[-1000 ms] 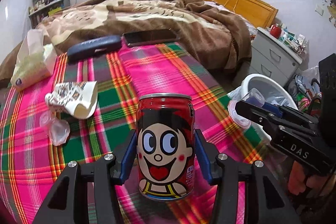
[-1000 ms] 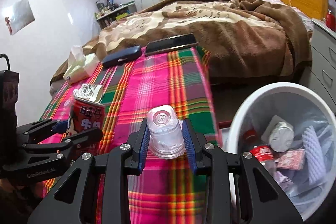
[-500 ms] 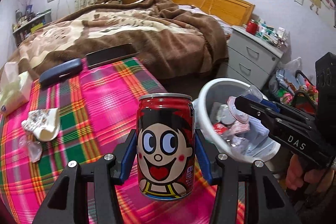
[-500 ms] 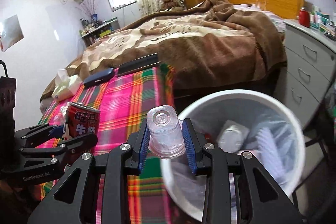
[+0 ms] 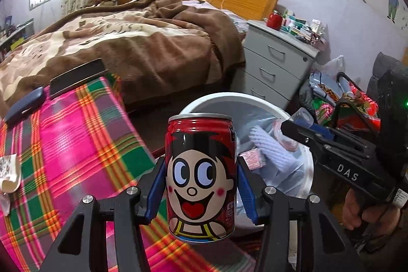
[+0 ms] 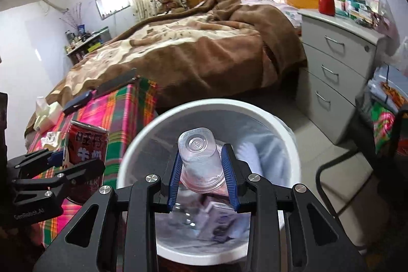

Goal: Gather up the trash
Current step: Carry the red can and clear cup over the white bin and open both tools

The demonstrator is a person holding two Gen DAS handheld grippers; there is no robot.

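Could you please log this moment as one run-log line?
left gripper: shut on red cartoon can, beside bin | right gripper: shut on clear plastic cup, over white trash bin | neither released

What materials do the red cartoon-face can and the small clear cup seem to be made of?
The red cartoon-face can looks like thin metal: a silvery rolled rim and glossy printed paint. The small clear cup looks like thin transparent plastic: the bin shows through its walls and its base carries a moulded mark.
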